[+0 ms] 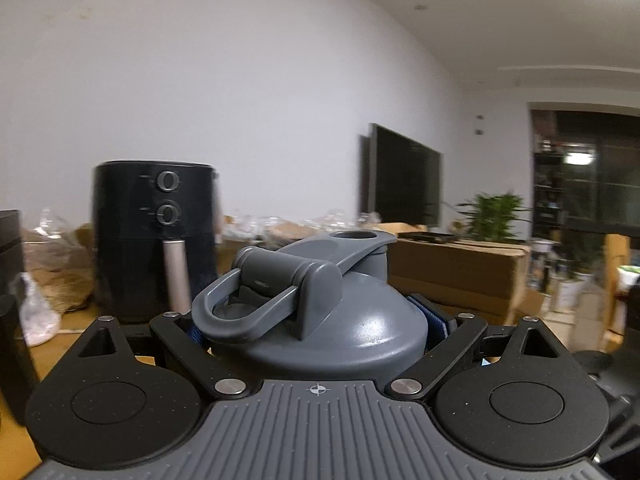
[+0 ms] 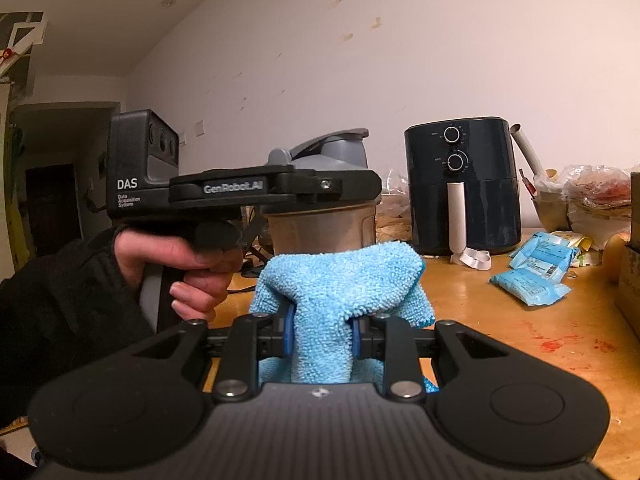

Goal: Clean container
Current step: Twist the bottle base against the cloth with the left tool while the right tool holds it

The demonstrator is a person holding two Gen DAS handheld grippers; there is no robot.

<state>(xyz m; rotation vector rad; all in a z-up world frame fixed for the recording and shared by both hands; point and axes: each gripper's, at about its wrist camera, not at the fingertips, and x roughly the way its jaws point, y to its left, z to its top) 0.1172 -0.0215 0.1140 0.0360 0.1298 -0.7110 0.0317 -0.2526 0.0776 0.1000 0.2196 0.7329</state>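
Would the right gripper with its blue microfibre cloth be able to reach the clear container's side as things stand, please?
Probably yes. The right gripper holds the blue microfibre cloth directly before the clear container, with nothing between; the left gripper clamps only the grey lid above.

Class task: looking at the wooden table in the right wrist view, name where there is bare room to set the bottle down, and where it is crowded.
Bare wood lies in front of the air fryer, bordered by the blue packets and some red stains. Crowded: the bags along the wall, and the left, where the left gripper holds the bottle behind the blue cloth.
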